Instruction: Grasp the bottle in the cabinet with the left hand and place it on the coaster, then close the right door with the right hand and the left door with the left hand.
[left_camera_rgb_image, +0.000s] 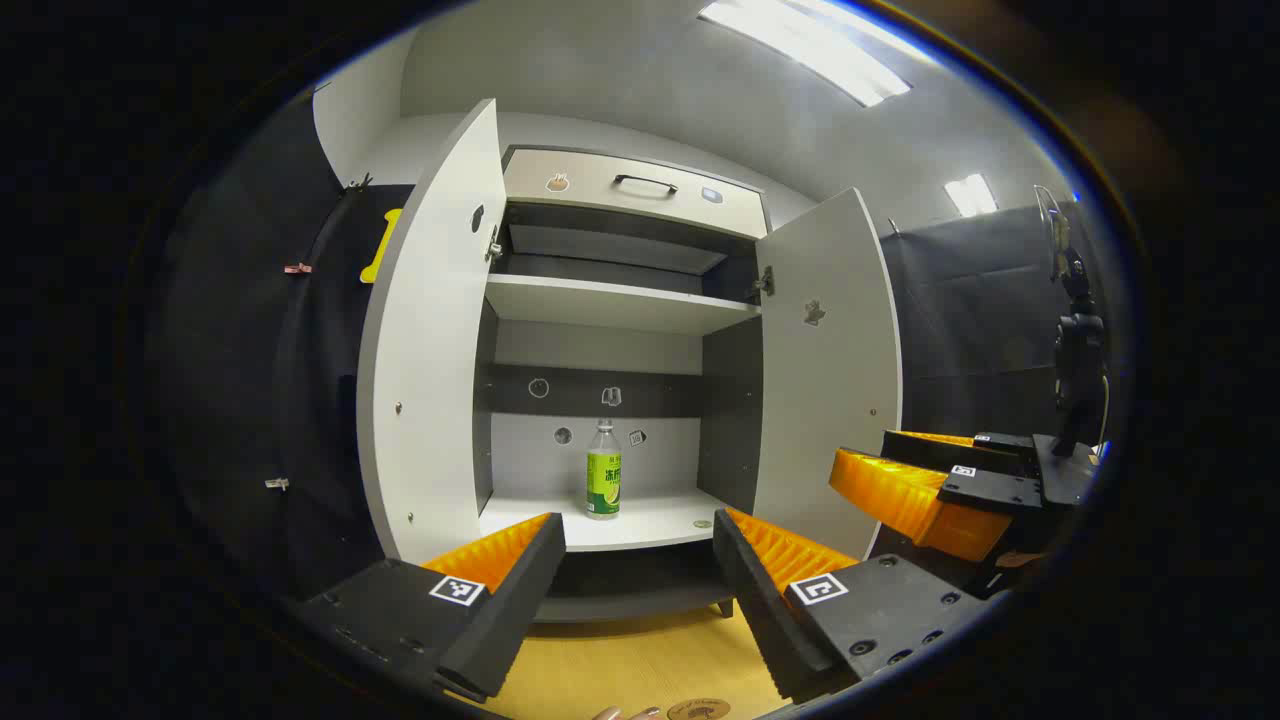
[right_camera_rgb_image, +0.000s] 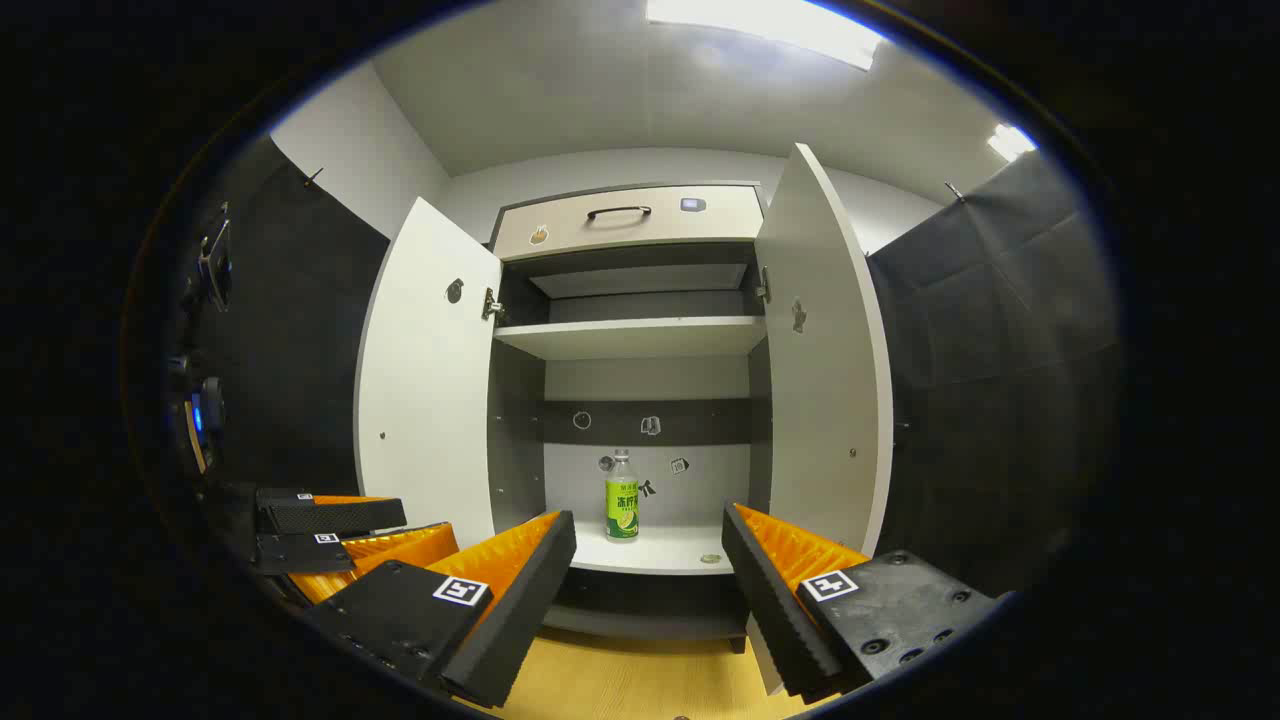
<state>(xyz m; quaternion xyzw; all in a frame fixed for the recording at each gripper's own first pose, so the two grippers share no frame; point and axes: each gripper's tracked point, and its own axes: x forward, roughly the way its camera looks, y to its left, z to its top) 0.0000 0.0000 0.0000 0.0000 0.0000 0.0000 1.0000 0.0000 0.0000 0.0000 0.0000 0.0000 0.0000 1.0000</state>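
Step 1 has not begun: my left gripper (left_camera_rgb_image: 640, 590) is wide and empty, facing the bottle (left_camera_rgb_image: 603, 470) upright at frame centre on the cabinet's low shelf (left_camera_rgb_image: 660, 525). My right gripper (right_camera_rgb_image: 650, 600) is wide too. Next I'd reach in between both open doors; the coaster (left_camera_rgb_image: 698, 709) sits at bottom edge.

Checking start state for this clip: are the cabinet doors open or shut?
Open. Left door and right door swing outward, exposing shelves and the bottle.
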